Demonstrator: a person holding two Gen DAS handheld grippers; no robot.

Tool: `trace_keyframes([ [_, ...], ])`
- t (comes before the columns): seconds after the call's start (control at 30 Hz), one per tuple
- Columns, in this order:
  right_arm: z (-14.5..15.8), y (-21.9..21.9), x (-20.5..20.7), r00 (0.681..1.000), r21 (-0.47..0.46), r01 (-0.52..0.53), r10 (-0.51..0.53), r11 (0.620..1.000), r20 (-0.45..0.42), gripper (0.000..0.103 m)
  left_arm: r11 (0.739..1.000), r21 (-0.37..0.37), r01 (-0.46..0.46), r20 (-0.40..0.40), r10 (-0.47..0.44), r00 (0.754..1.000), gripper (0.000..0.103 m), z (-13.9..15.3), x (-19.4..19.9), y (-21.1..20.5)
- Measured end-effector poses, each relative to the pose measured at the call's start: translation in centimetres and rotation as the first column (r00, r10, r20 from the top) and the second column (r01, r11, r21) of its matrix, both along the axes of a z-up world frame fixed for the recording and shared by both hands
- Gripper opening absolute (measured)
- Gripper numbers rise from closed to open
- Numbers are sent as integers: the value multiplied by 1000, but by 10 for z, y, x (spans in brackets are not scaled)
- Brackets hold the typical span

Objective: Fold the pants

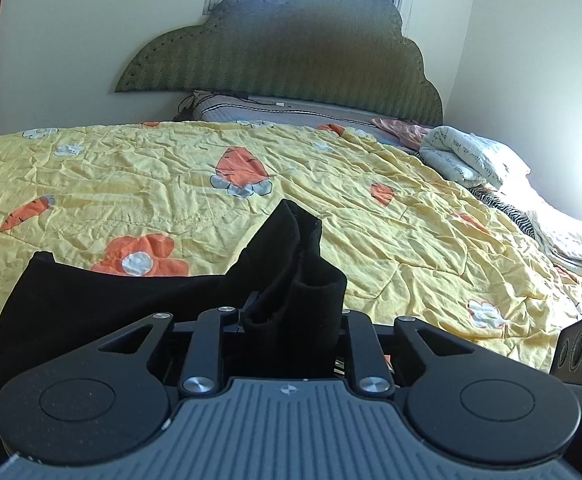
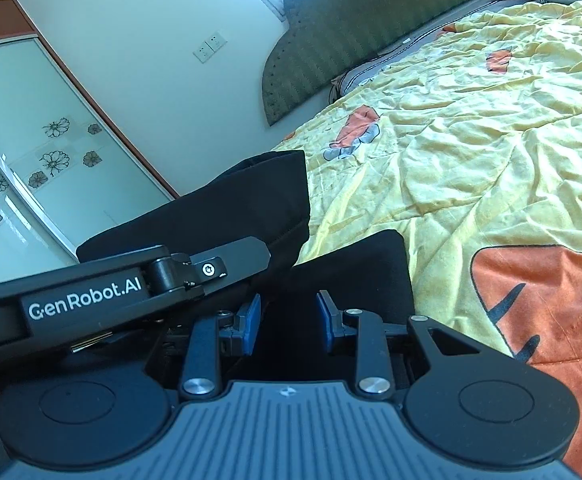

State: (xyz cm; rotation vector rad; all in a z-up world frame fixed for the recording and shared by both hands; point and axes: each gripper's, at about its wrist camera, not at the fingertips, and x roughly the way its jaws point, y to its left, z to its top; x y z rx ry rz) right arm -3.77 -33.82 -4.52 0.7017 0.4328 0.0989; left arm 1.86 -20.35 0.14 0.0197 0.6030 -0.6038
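Left tongs (image 1: 291, 312): we are keeping them nearly closed on a bunched fold of the black pants (image 1: 103, 304); the cloth is filling the gap between the fingers and rising above them in a peak.

Right tongs (image 2: 287, 320): we are holding them a little apart, with black cloth lying between the blue pads (image 2: 253, 322). Whether the pads are pressing on it we cannot tell.

Pants (image 2: 251, 208): they are lying at the near edge of the bed (image 1: 371, 208), toward its left side. In the left wrist view a flat part is spreading out to the left of the tongs on the quilt (image 1: 171, 184). In the right wrist view one part is hanging over the bed's left edge, and another is resting flat just in front of the tongs.

Both tongs together: in the right wrist view the left tongs (image 2: 227, 268) are crossing in from the left, just beside the right ones, on the same dark cloth.

Quilt (image 2: 471, 140): yellow, wrinkled, with orange carrots and flowers, and covering most of the bed.

Headboard (image 1: 283, 52): dark green, with a scalloped top, and standing against the wall at the far edge of the bed.

Far right corner of the bed: a white bundle of bedding (image 1: 463, 156) is lying there, well apart from the pants.
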Motion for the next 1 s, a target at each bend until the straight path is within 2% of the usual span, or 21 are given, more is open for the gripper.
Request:
trace_keyframes([
  [0.1,-1,-2,-2,1000,-21,15,-15,1000,-20,30,1000,11,23,-8,-23,1000,25,-4,2,-7],
  [0.17,-2,-4,-3,999,-36,25,-27,999,-39,30,999,18,36,-16,-35,999,33,-9,4,-12],
  [0.27,-5,-11,-7,997,-50,40,-44,998,-69,30,998,21,54,-34,-53,998,38,-16,8,-18],
  [0.4,-6,-23,-21,994,-72,60,-66,996,-81,30,995,-13,100,-90,-100,991,45,-21,10,-23],
  [0.47,-6,-30,-29,992,-98,71,-80,993,-99,35,992,-24,121,-105,-122,987,55,-20,8,-25],
  [0.57,-3,-42,-44,981,-178,120,-144,977,-128,36,982,-78,175,-102,-182,978,66,-12,1,-21],
  [0.63,2,-50,-51,967,-226,189,-221,956,-127,37,981,-82,176,-83,-183,980,71,-4,-1,-13],
  [0.7,10,-57,-56,961,-229,230,-258,946,-100,38,987,-66,146,-63,-150,987,74,3,2,-1],
  [0.77,20,-60,-51,972,-209,207,-225,956,-64,39,994,-43,97,-49,-99,994,75,7,10,15],
  [0.83,27,-56,-39,987,-185,147,-156,972,-35,40,1000,2,22,-28,-22,999,75,11,25,31],
  [0.87,29,-54,-29,993,-164,110,-115,980,-22,44,1000,26,-17,-19,18,1000,75,11,33,40],
  [0.93,31,-48,-3,999,-110,29,-30,993,-10,50,993,66,-93,-19,94,995,75,11,52,55],
  [1.0,30,-44,21,999,-75,-28,27,997,-18,50,983,101,-150,-34,154,987,75,8,70,68],
])
